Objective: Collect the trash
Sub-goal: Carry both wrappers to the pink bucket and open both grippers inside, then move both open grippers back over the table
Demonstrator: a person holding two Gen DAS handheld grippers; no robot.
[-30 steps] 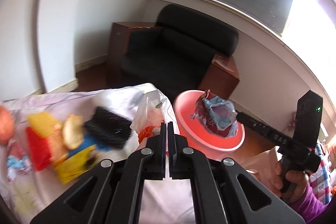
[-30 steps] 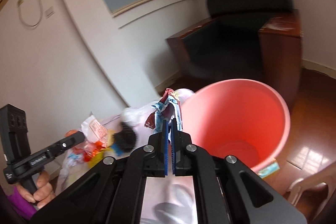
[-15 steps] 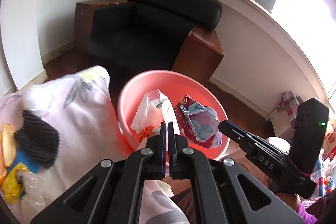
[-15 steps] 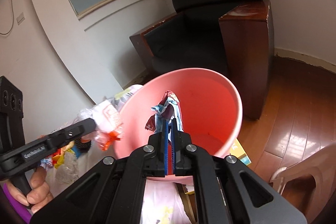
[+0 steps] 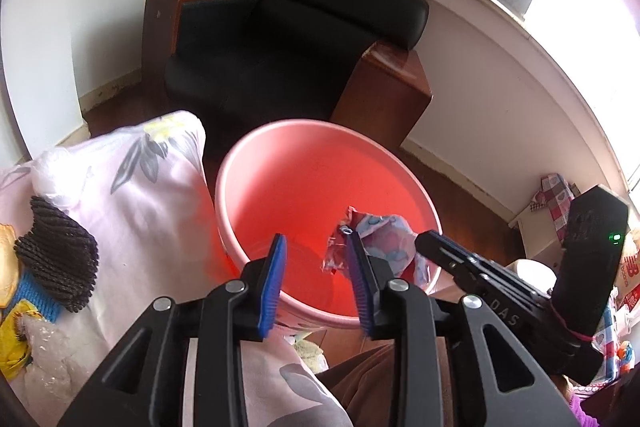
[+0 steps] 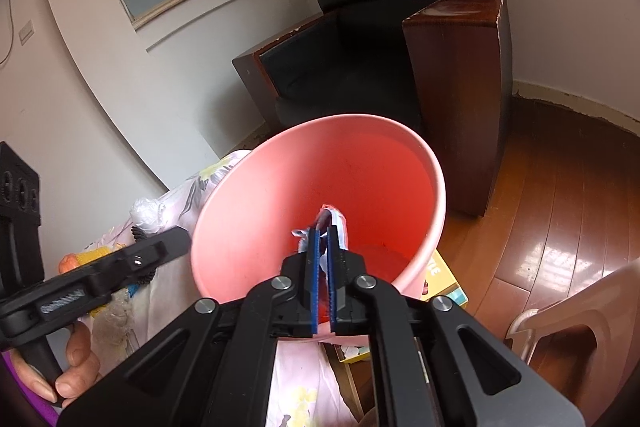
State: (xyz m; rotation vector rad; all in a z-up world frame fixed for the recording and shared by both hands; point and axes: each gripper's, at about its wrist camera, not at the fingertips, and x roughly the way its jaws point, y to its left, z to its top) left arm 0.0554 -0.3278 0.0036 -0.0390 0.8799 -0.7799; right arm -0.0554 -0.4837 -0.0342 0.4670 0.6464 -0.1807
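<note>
A pink plastic bin (image 5: 320, 147) stands beside the table with the floral cloth; it also shows in the right wrist view (image 6: 256, 195). My left gripper (image 5: 316, 251) is open and empty over the bin's near rim. My right gripper (image 6: 323, 233) is shut on a crumpled red, white and blue wrapper (image 6: 338, 223) and holds it over the bin's mouth. In the left wrist view the wrapper (image 5: 380, 239) hangs from the right gripper's tip (image 5: 424, 241) inside the bin's right rim.
On the floral cloth (image 5: 152, 195) lie a black knitted piece (image 5: 56, 251), yellow and blue items (image 5: 20, 307) and clear plastic (image 5: 44, 379). A black armchair (image 5: 304, 39) with wooden sides stands behind the bin. A plastic chair (image 6: 580, 311) is at the right.
My left gripper has opened and the clear plastic bag it held is gone from its fingers. The right gripper has carried the wrapper lower over the bin.
</note>
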